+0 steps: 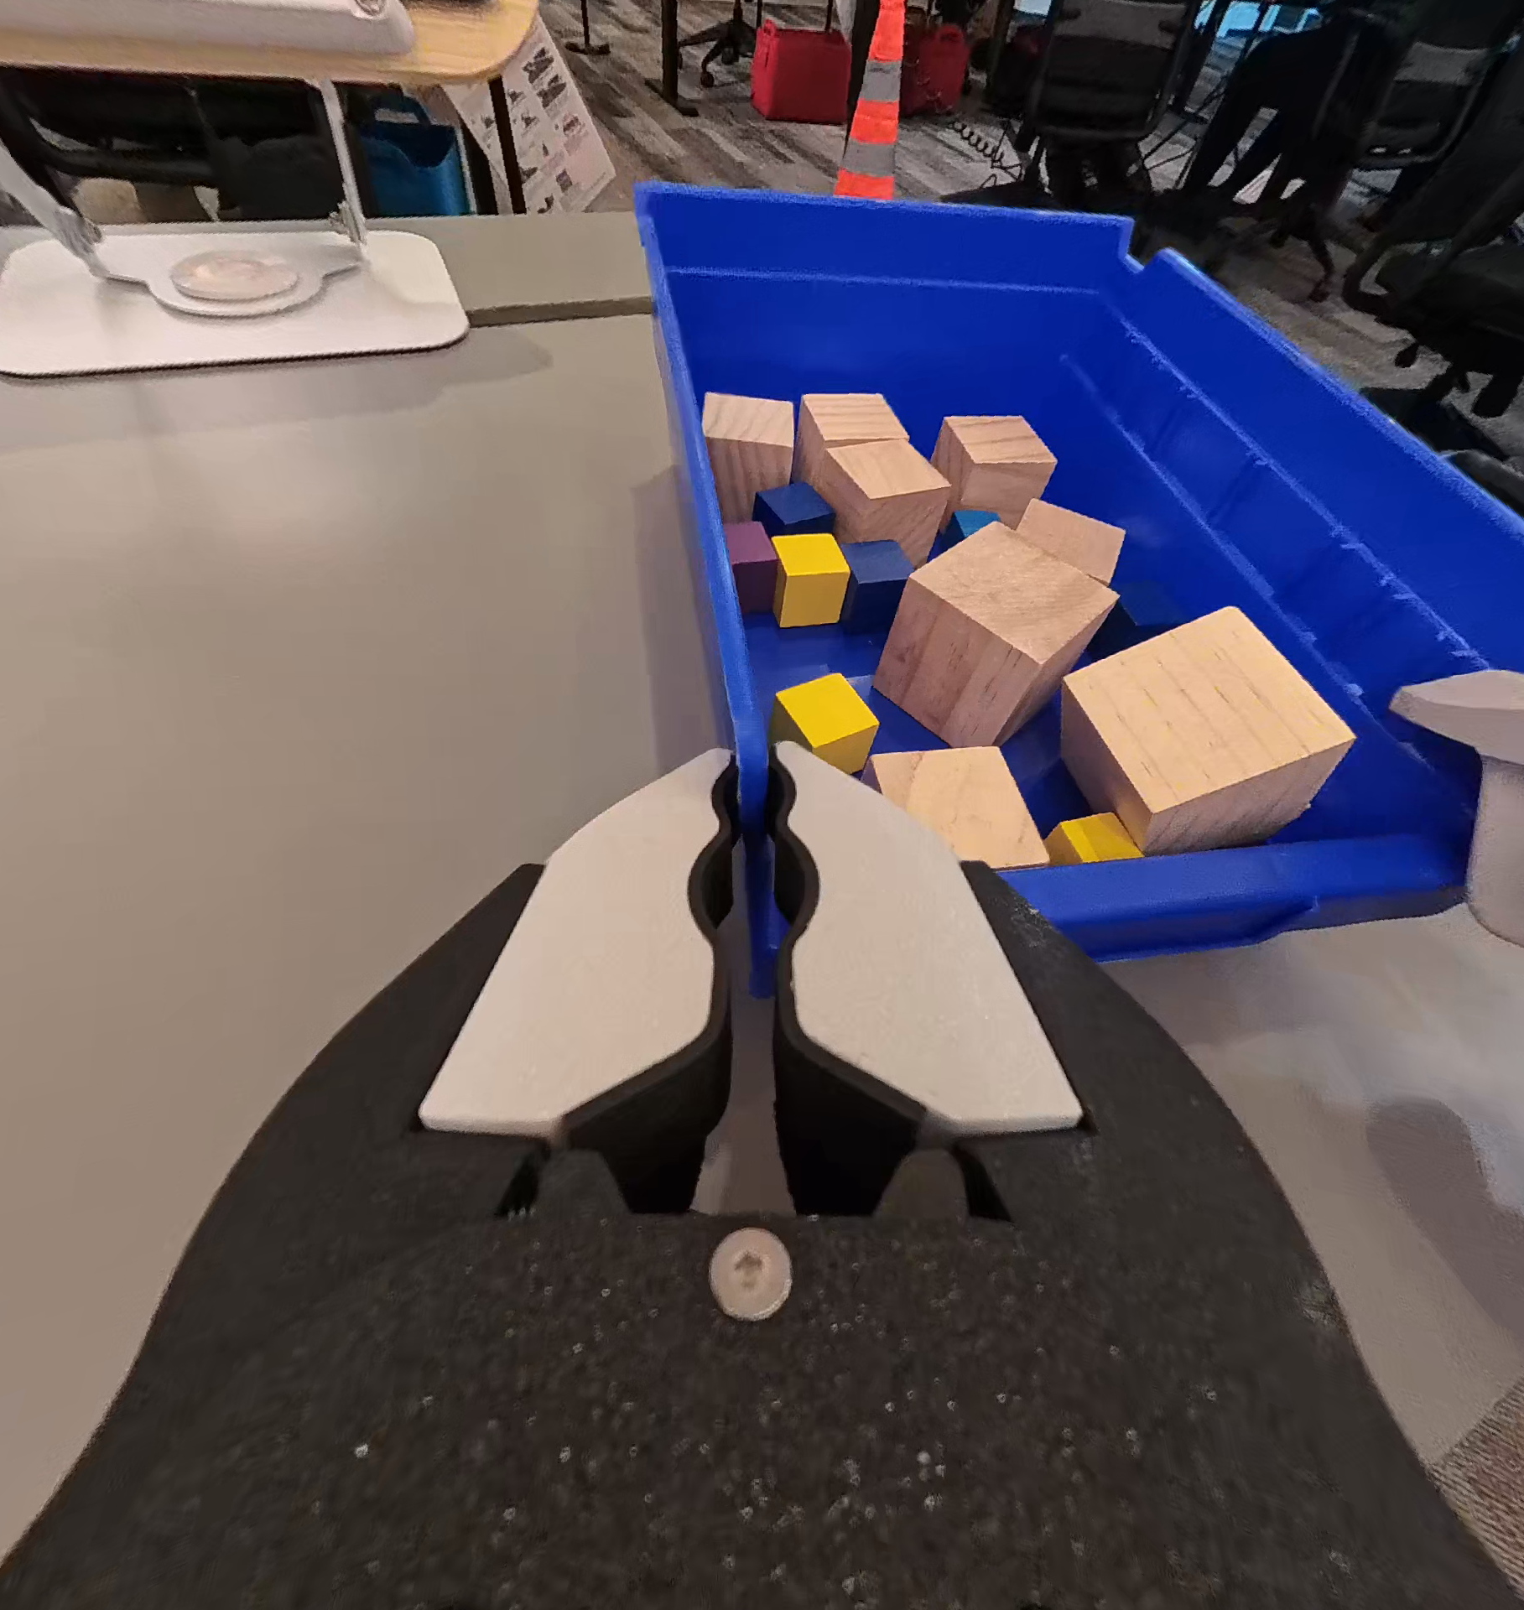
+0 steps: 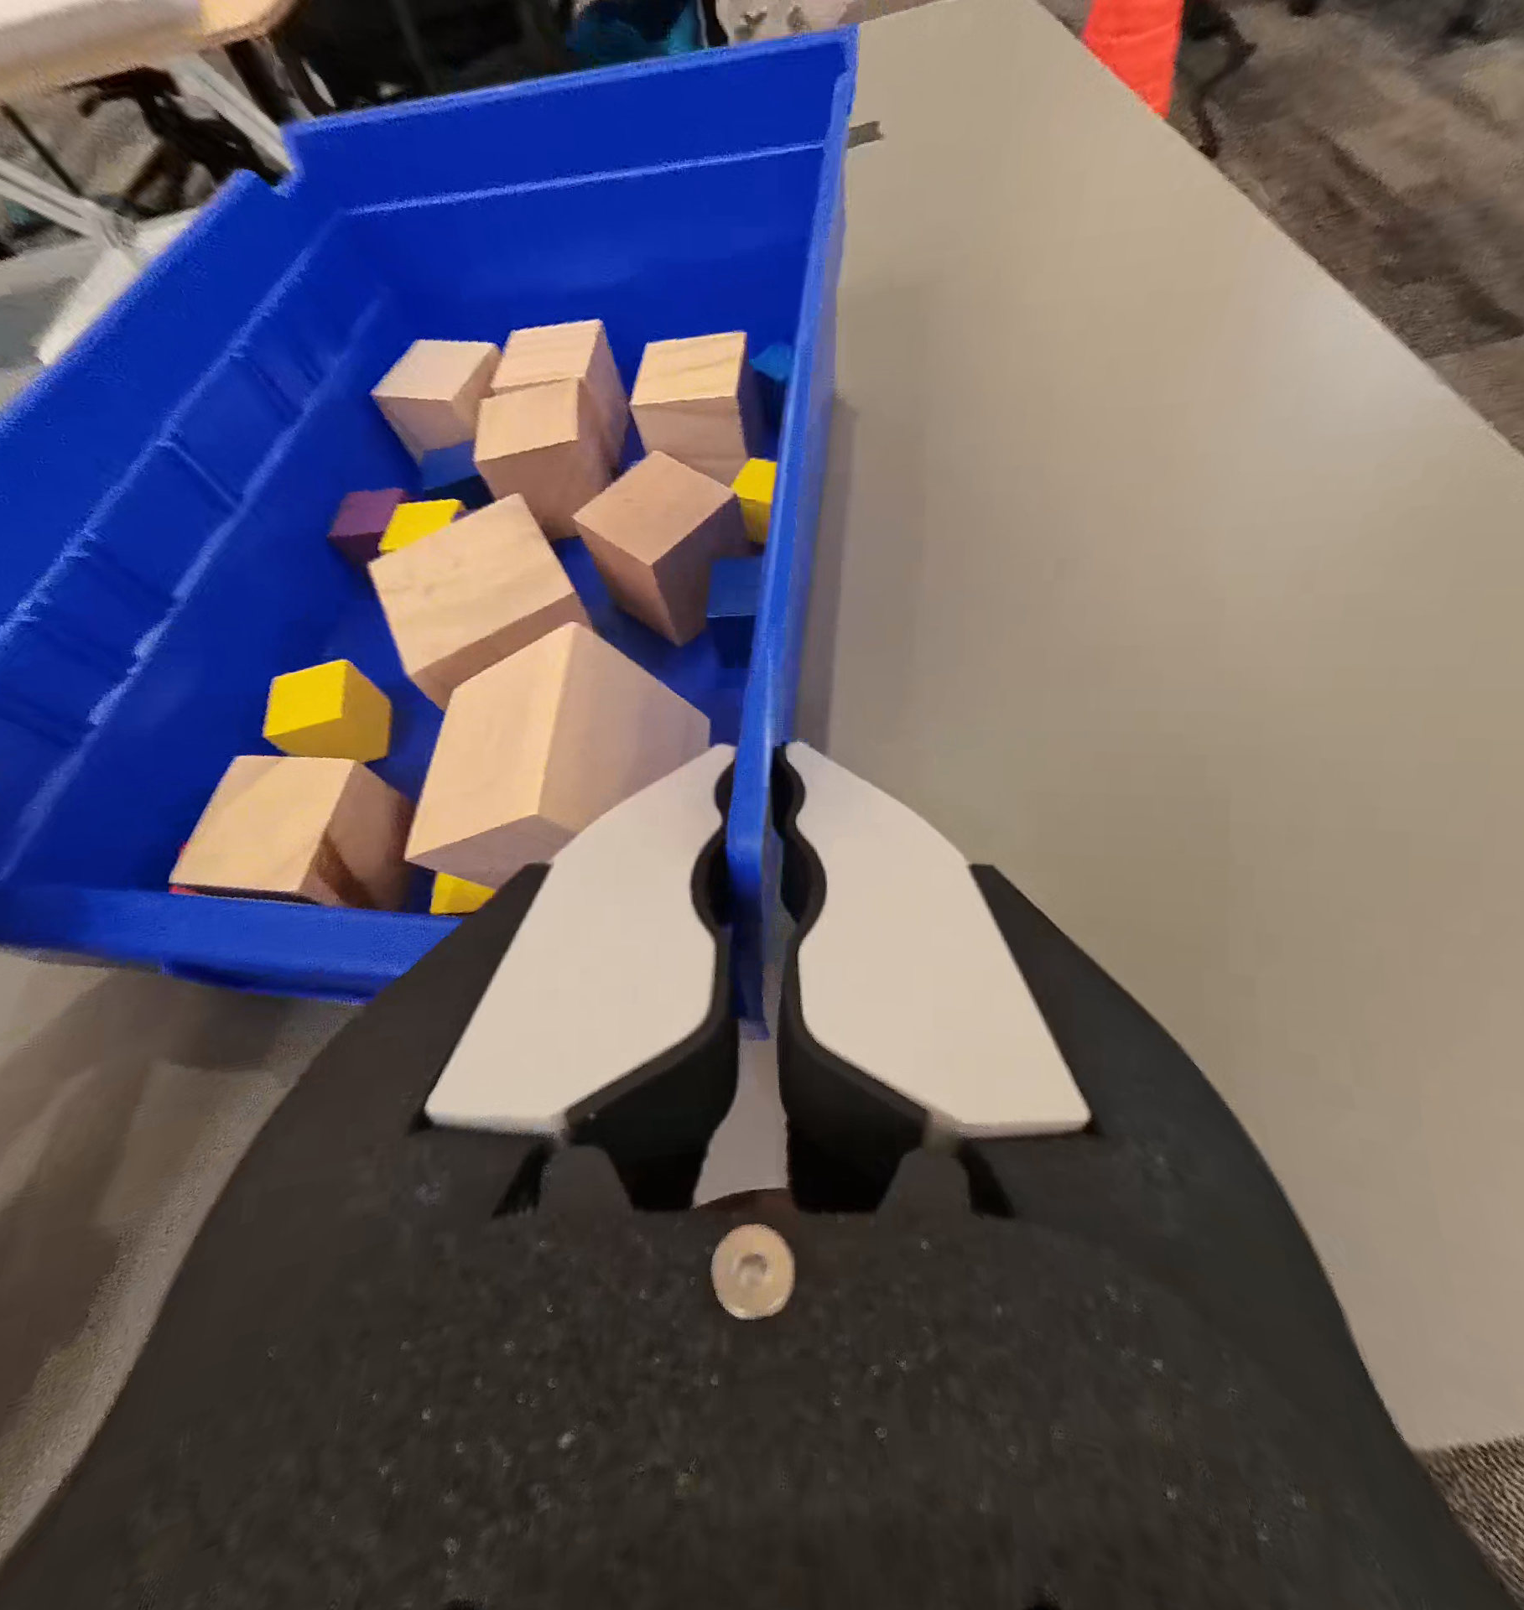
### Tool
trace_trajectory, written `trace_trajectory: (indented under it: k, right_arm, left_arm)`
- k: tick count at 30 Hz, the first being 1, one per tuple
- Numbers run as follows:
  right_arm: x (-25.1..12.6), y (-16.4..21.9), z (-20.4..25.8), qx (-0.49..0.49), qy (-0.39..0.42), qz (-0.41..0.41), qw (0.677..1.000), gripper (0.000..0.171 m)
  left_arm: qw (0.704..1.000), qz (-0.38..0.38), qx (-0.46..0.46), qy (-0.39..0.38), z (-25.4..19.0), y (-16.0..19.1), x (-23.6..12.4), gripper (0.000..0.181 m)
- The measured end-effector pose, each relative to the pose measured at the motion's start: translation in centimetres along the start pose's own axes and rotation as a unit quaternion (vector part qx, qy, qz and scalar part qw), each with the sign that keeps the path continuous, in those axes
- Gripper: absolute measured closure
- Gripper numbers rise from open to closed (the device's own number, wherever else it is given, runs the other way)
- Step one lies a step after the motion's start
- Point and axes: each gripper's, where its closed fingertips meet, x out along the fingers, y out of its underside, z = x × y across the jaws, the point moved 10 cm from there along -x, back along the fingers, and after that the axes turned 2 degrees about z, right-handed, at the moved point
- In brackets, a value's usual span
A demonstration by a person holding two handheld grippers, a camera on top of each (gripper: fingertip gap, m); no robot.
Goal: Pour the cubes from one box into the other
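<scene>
grippers pinch opposite side walls of the blue box (image 1: 915,287): left gripper (image 1: 754,767) is clamped on its left wall, right gripper (image 2: 754,758) on its right wall. wooden cubes (image 1: 993,632) and small coloured cubes (image 1: 810,579) lie inside, above the grey table (image 1: 305,610).

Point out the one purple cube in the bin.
The purple cube lies against the blue bin's left wall beside a yellow cube; no other is purple.
</scene>
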Motion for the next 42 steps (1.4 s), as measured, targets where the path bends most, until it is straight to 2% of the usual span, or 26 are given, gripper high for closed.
trace_trajectory:
  k: [5, 14, 19, 23, 27, 28, 29, 30, 31, 33, 36, 39, 42]
  right_arm:
    - [0.7, 0.0, 4.8, -0.014, -0.016, 0.005, 1.000, 0.168]
    - [4.4, -0.9, 20.6, -0.053, -0.090, -0.009, 0.994, 0.169]
    - [6.2, 0.3, 25.9, -0.055, -0.116, 0.010, 0.992, 0.169]
    - [6.8, 0.4, 27.2, -0.084, -0.103, 0.000, 0.991, 0.168]
    - [7.3, 0.7, 27.4, -0.103, -0.124, -0.015, 0.987, 0.165]
    - [7.2, 0.8, 27.1, -0.099, -0.138, -0.013, 0.985, 0.163]
    - [7.0, 1.0, 26.8, -0.097, -0.154, -0.004, 0.983, 0.157]
    - [6.7, 1.1, 26.3, -0.096, -0.164, -0.001, 0.982, 0.144]
    - [6.3, 1.0, 25.7, -0.095, -0.169, -0.004, 0.981, 0.136]
    - [5.6, 0.4, 24.5, -0.093, -0.186, -0.015, 0.978, 0.129]
    - [4.7, -1.5, 23.3, -0.128, -0.196, -0.023, 0.972, 0.113]
    - [3.2, -2.9, 23.5, -0.171, -0.215, -0.030, 0.961, 0.117]
    - [0.6, -3.7, 24.9, -0.182, -0.281, -0.047, 0.941, 0.118]
  left_arm:
    - [0.999, -0.021, -0.007, -0.045, 3.6, -0.7, -2.4, 0.178]
    - [0.986, -0.051, -0.017, -0.156, 17.3, -1.6, -7.7, 0.178]
    - [0.982, -0.036, -0.029, -0.183, 22.6, -1.0, -8.6, 0.179]
    - [0.982, -0.027, -0.058, -0.178, 24.4, 0.2, -7.9, 0.178]
    - [0.981, -0.028, -0.106, -0.158, 25.6, 1.4, -7.5, 0.178]
    - [0.982, -0.023, -0.110, -0.154, 25.8, 1.4, -7.6, 0.166]
    - [0.982, -0.013, -0.113, -0.150, 26.1, 1.5, -7.8, 0.143]
    - [0.982, 0.001, -0.119, -0.148, 26.4, 1.4, -8.3, 0.126]
    - [0.980, 0.013, -0.130, -0.150, 26.7, 1.3, -9.1, 0.119]
    - [0.979, 0.013, -0.151, -0.139, 27.0, 0.8, -11.6, 0.130]
    - [0.983, -0.011, -0.152, -0.104, 27.5, 0.0, -16.8, 0.128]
    - [0.982, -0.045, -0.130, -0.134, 30.4, -0.2, -22.1, 0.124]
    - [0.970, -0.017, -0.115, -0.215, 37.1, 1.0, -24.5, 0.121]
